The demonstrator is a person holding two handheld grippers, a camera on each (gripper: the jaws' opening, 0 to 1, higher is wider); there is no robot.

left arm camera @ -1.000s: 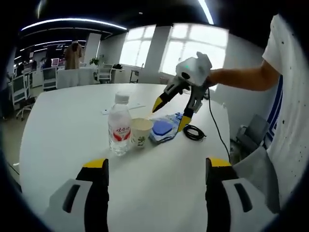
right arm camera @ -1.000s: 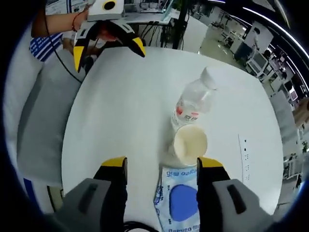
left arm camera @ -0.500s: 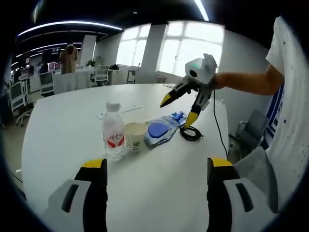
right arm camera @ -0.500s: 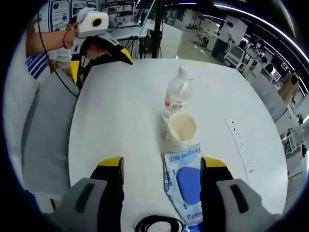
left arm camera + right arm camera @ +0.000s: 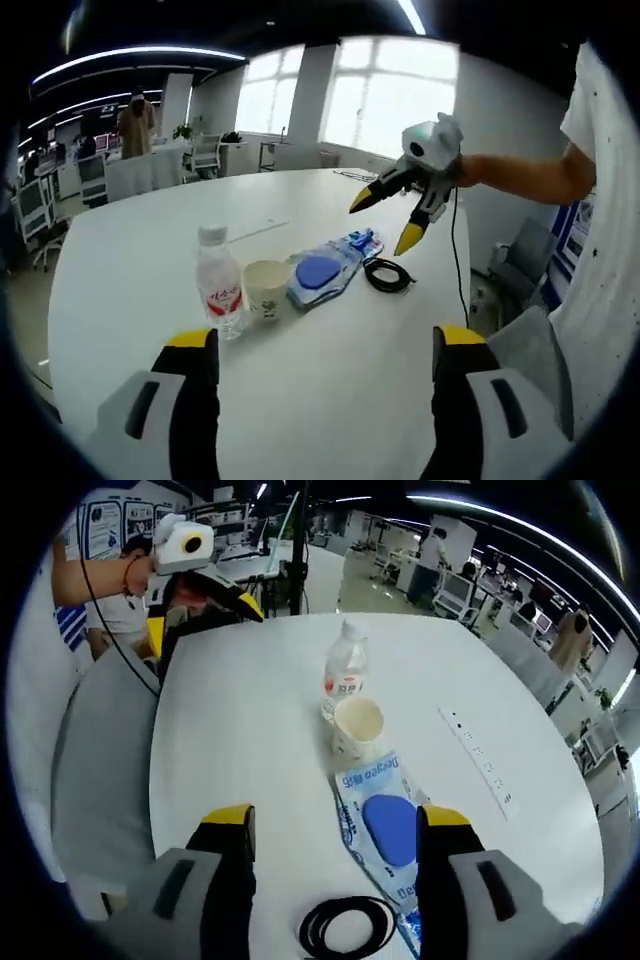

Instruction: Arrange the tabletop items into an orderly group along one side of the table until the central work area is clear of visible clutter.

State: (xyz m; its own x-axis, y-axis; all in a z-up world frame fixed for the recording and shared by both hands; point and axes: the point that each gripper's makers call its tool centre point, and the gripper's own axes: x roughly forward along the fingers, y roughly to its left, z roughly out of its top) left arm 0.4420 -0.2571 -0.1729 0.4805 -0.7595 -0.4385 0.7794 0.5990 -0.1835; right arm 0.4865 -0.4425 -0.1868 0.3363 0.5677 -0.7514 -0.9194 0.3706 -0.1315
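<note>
- Plastic water bottle point(image 5: 220, 293), paper cup point(image 5: 265, 304), blue wipes pack point(image 5: 324, 272) and black cable coil point(image 5: 387, 274) sit lined up mid-desk point(image 5: 330, 400).
- Cup looks light and crushable; grip gently at its wall.
- Left tool point(image 5: 320, 345) and right tool point(image 5: 333, 825): jaws apart, empty.

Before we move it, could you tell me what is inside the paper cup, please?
From the right gripper view, the paper cup looks empty: its pale inner wall shows, with nothing in it. Its very bottom is partly hidden by the near rim. The water bottle stands right behind it.
</note>
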